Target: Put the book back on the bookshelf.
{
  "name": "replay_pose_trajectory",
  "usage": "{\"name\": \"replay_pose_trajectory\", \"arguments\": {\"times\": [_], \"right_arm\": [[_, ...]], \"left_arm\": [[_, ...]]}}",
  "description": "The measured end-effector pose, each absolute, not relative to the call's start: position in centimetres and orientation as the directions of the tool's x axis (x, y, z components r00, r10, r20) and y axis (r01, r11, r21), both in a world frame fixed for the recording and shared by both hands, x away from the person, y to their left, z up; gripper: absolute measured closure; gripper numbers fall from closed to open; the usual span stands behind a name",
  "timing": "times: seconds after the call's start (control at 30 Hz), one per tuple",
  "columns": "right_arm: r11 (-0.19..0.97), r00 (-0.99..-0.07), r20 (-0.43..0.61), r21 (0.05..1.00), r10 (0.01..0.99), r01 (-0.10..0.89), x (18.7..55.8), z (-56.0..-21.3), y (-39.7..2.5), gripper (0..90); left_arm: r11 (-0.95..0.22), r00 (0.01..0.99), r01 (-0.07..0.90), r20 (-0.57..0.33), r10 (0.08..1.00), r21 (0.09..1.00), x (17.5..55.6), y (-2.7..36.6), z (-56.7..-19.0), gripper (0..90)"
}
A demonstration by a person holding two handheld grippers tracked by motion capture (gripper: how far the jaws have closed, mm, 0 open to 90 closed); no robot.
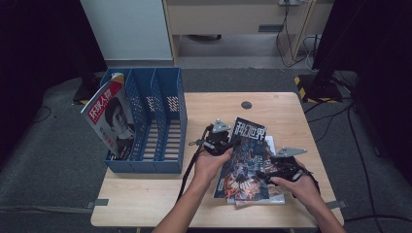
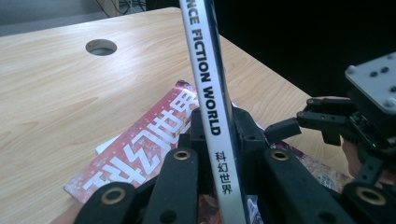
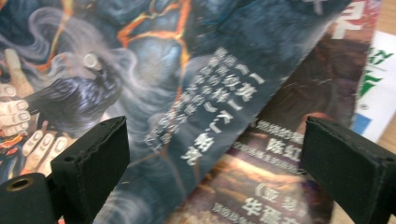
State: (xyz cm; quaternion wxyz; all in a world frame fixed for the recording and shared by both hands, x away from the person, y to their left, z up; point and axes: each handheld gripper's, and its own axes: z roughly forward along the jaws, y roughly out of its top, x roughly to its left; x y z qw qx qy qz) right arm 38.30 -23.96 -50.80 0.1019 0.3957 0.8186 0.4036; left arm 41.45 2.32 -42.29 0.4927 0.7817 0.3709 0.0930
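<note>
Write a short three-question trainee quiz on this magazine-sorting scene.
1. True or false: the left gripper has its fingers closed on the spine of the dark magazine.
2. Which slot of the blue file rack holds the red-and-white magazine: A the leftmost, B the middle, C the rightmost?
3. Fill in: the right gripper has its fingers ____ above the magazine covers.

Key
1. True; the spine stands between them.
2. A.
3. Open, gripping nothing.

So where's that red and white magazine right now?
In the high view the red and white magazine stands in the leftmost slot of the blue file rack, at the table's left edge.
</note>
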Motion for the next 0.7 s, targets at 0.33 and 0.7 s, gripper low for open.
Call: {"name": "replay_pose_trajectory", "arguments": {"times": [0.33, 0.7], "right_arm": [[0.351, -0.673, 0.169, 0.748, 0.720, 0.564, 39.8, -50.4, -24.6, 11.2], [0.352, -0.724, 0.222, 0.758, 0.654, 0.550, 42.3, -51.0, -24.7, 11.8]], "left_arm": [[-0.266, 0.734, 0.460, -0.195, 0.650, 0.847, 41.2, 1.8, -41.4, 82.3], [-0.289, 0.754, 0.442, -0.177, 0.633, 0.850, 40.9, 1.5, -40.6, 82.5]]}}
